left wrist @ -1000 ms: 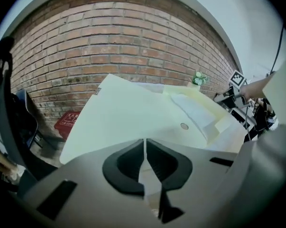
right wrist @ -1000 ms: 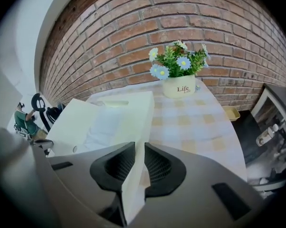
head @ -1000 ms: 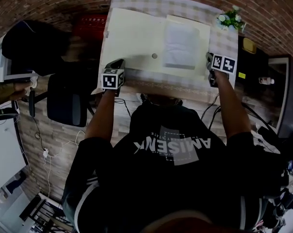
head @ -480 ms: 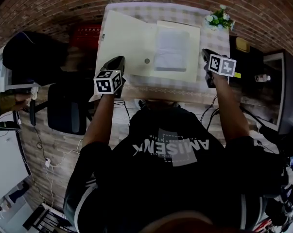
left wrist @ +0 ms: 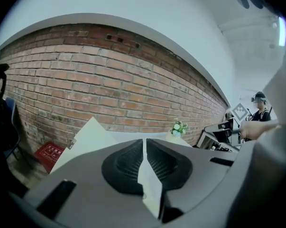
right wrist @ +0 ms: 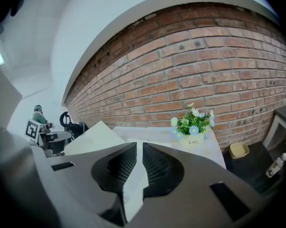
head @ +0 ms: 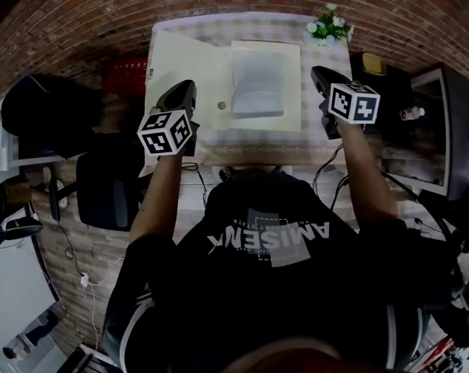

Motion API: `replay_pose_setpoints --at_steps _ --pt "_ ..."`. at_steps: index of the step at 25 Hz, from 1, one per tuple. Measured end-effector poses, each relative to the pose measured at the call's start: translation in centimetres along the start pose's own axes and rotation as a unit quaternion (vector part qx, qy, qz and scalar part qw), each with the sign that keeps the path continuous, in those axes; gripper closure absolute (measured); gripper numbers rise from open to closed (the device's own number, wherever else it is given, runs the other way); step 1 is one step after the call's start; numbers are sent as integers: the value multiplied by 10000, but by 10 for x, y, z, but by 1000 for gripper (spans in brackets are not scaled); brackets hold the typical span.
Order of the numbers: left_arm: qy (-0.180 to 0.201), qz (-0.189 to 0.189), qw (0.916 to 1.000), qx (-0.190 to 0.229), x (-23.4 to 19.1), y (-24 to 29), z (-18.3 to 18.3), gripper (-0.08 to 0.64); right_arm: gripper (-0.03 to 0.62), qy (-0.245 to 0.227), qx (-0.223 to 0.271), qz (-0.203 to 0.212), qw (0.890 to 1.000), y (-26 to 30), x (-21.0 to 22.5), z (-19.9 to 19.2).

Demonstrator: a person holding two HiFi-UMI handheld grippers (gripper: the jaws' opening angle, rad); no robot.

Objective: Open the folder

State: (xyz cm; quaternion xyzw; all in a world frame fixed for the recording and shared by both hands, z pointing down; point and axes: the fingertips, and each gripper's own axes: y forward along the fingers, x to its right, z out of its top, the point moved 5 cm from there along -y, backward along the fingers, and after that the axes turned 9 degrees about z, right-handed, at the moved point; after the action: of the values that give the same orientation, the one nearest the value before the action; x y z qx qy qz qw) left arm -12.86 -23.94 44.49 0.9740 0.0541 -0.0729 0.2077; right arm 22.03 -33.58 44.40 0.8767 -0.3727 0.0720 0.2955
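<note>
**A:** The folder [head: 194,67] lies open on the counter [head: 250,138]. Its cover is spread to your left, and the stack of paper [head: 257,84] sits on its right half.

**B:** From your head view, your left gripper [head: 186,90] is over the near part of that spread cover. Your right gripper [head: 320,73] is just off the folder's right edge, so the folder is between your two hands.

**A:** How do your jaws stand? On the left gripper [left wrist: 145,142] they are pressed together with nothing pinched. The folder's cover [left wrist: 88,133] shows below and to the left of them, apart from the tips.

**B:** On your right gripper [right wrist: 139,146] the jaws have just been closing. A narrow slit is left between them, with nothing in it. The folder [right wrist: 93,134] lies ahead and to the left of those jaws, clear of them. The pot of flowers [right wrist: 194,123] stands beyond them at the counter's far right corner.
</note>
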Motion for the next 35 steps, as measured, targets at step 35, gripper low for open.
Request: replay_pose_setpoints --at_steps 35 --pt "1038 68 9745 1989 66 -36 169 548 551 -1344 1915 -389 9715 -121 -57 126"
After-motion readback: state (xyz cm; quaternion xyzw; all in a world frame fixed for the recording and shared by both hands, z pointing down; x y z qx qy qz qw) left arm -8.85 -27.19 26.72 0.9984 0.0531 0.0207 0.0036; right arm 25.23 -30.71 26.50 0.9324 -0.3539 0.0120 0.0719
